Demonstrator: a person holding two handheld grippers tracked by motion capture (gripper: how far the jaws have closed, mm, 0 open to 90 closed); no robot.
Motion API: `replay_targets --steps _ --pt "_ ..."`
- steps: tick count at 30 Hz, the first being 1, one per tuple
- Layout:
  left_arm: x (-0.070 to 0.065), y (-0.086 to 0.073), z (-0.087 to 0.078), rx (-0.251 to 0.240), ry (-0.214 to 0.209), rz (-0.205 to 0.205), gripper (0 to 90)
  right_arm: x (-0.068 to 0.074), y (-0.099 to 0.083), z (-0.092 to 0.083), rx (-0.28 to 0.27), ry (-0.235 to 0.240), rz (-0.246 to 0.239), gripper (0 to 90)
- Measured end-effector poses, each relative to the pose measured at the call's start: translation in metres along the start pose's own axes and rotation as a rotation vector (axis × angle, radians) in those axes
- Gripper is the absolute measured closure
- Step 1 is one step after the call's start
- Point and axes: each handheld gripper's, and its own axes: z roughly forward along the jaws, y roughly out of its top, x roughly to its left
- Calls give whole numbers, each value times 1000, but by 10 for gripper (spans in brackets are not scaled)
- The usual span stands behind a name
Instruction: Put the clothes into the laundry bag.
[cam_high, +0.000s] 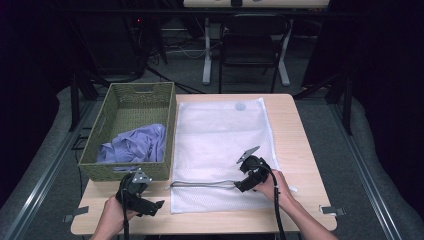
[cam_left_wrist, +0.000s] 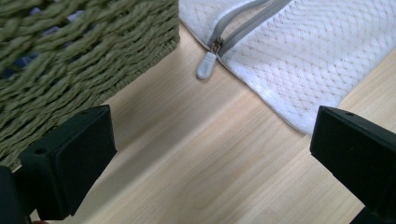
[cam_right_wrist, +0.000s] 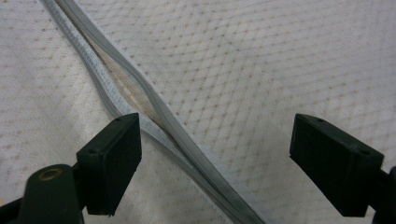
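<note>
A green woven basket (cam_high: 131, 131) holding lilac clothing (cam_high: 134, 145) sits left. The left gripper (cam_high: 152, 206) gapes near it. Centre, the white mesh laundry bag (cam_high: 220, 145) lies flat, grey zipper (cam_high: 202, 184) partly parted; the right gripper (cam_high: 241, 185) hangs spread above it.

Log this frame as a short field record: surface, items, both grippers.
surface: wooden table
bag: white mesh laundry bag lying flat, grey zipper partly open
zipper pull: at the bag's end near the basket
basket: green woven basket left of the bag, purple cloth inside
left gripper: open, over bare table, holds nothing
right gripper: open, over the zipper, not gripping it
</note>
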Motion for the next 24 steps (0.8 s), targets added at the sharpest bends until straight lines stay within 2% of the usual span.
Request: replay_targets --steps 8,13,19,22,24 --pt "1 -1 -1 -5 -13 -6 1 3 11 10 16 8 -38 222" --pt "3 -1 1 1 -20 -6 1 5 18 15 27 20 -44 251" --pt "1 -1 -1 -2 -13 -5 1 5 21 18 34 19 -47 361" --pt "1 -1 0 -4 -12 -7 1 2 19 18 26 50 -24 449" --pt "1 0 1 1 -16 -8 1 2 19 18 23 47 -21 494"
